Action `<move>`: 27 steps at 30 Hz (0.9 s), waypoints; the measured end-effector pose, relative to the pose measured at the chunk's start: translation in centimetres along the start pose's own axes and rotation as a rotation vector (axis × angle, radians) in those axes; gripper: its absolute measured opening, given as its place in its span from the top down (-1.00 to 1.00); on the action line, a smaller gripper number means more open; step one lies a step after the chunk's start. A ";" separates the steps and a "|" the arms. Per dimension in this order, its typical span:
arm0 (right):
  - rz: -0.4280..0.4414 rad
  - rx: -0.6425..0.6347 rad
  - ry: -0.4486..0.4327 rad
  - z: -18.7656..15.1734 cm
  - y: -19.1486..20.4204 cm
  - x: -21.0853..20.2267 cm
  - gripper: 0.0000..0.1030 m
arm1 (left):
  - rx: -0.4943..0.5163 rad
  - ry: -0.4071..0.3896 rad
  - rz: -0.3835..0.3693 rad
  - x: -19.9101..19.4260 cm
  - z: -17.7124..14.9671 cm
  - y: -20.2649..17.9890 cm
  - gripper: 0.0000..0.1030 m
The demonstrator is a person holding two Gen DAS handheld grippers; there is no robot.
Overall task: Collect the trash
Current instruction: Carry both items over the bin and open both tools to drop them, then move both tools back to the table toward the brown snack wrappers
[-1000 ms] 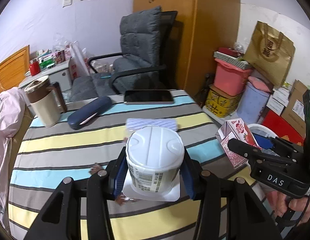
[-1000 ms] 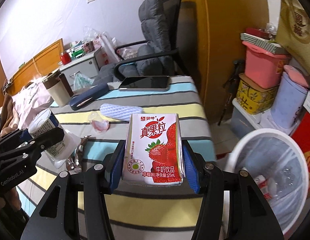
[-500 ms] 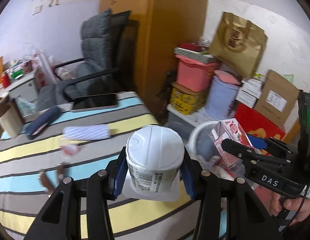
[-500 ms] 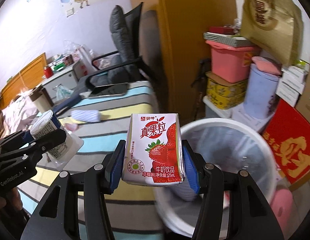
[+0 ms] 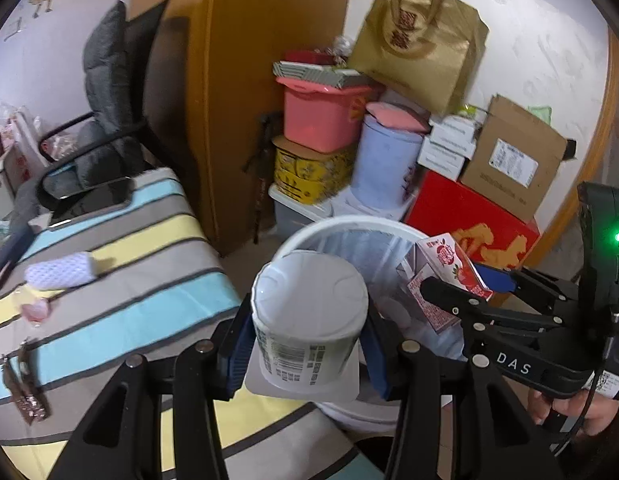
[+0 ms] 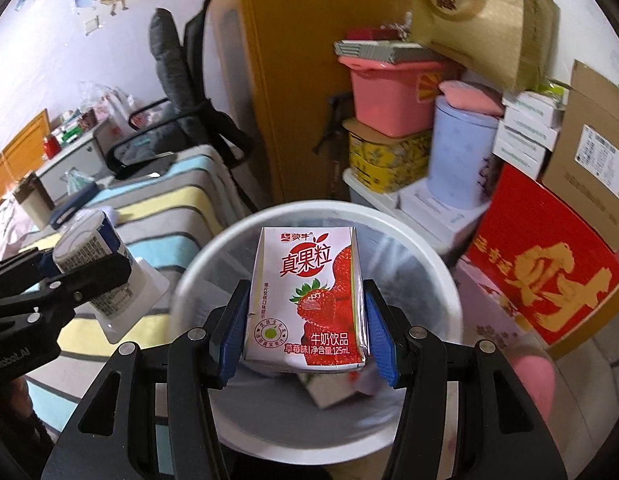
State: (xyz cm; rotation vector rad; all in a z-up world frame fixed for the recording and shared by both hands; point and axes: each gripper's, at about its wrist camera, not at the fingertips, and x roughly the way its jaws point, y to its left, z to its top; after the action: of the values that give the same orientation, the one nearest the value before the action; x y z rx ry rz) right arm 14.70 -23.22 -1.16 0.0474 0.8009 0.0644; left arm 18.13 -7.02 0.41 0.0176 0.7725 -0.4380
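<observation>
My left gripper [image 5: 309,344] is shut on a white yogurt cup [image 5: 309,312] held bottom-up, at the table's right edge beside the white trash bin [image 5: 333,226]. My right gripper [image 6: 305,332] is shut on a strawberry milk carton [image 6: 309,296] and holds it over the open bin [image 6: 449,280], which is lined with a clear bag and holds some trash. The carton [image 5: 449,276] and right gripper also show in the left wrist view, the cup [image 6: 89,264] in the right wrist view.
The striped table [image 5: 129,280] carries a white foam sleeve [image 5: 59,272], a pink wrapper [image 5: 35,310], brown wrappers [image 5: 23,388] and a phone [image 5: 93,196]. Behind the bin stand a red box [image 6: 549,268], a lavender container [image 6: 461,152], a pink tub [image 6: 389,96], cardboard boxes and a grey chair [image 6: 181,120].
Both grippers have swung right from over the table to the bin. The carton is now above the bin's opening; the cup is beside the bin at the table's edge.
</observation>
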 end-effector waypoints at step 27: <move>-0.058 0.012 0.054 -1.0 -2.5 1.4 -0.25 | -0.024 0.028 0.015 1.5 -0.4 -0.3 -0.29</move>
State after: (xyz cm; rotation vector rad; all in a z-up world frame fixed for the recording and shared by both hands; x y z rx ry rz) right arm 15.06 -25.56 -2.98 0.0344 0.8563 0.0063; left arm 18.71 -7.76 -0.82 0.0065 0.8045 -0.4152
